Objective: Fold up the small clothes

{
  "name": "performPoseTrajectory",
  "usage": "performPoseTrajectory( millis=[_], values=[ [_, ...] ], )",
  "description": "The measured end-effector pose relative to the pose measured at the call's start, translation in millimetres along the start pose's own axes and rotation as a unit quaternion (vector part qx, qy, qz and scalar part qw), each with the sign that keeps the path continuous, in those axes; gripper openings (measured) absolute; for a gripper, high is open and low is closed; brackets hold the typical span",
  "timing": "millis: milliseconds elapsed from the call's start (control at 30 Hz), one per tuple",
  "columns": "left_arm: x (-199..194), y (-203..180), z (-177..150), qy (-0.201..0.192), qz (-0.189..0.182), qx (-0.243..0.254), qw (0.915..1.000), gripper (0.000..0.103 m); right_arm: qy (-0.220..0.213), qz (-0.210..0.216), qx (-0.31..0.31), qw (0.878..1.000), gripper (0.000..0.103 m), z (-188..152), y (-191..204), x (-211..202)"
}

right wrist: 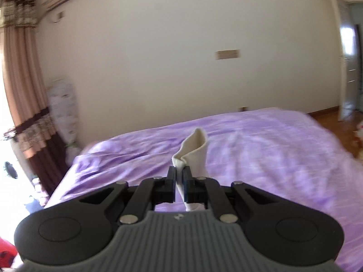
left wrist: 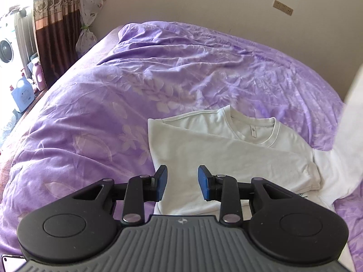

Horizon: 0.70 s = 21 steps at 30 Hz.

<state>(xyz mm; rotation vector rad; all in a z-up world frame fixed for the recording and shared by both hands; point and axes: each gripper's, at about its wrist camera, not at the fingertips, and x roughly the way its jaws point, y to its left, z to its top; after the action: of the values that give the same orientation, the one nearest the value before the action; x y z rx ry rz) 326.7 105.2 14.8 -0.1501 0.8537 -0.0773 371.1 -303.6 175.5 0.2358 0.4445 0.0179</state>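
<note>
Fabric of the white T-shirt point(left wrist: 226, 149) lies half-folded on the purple bed point(left wrist: 113, 104); my right gripper point(right wrist: 180, 176) pinches its lifted edge, left gripper point(left wrist: 182, 181) hangs parted, empty — a thin pinch may slip, undoing the fold.

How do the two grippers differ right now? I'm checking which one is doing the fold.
The left gripper stands open with nothing between its blue pads, above the white T-shirt; the right gripper is shut on a fold of white cloth. The left view is sharp, the right view blurred. Both are black and face the purple bedspread.
</note>
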Motion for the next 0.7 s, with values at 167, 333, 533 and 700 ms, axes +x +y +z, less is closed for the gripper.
performPoseTrajectory(
  millis=[167, 333, 533, 700],
  values=[
    [1, 20, 1, -0.004, -0.01, -0.018, 0.9998, 0.038, 0.03, 0.07, 0.004, 0.997, 0.001, -36, 85, 42],
    [6, 42, 1, -0.008, -0.039, -0.045, 0.9982, 0.038, 0.11, 0.12, 0.011, 0.987, 0.001, -106, 153, 98],
    [14, 60, 0, 0.002, -0.064, -0.072, 0.9953, 0.038, 0.231, 0.186, 0.028, 0.955, 0.005, -206, 197, 160],
    [23, 64, -2, 0.013, -0.081, -0.079, 0.9935, 0.042, 0.252, 0.213, 0.0, 0.944, 0.026, -228, 201, 164]
  ],
)
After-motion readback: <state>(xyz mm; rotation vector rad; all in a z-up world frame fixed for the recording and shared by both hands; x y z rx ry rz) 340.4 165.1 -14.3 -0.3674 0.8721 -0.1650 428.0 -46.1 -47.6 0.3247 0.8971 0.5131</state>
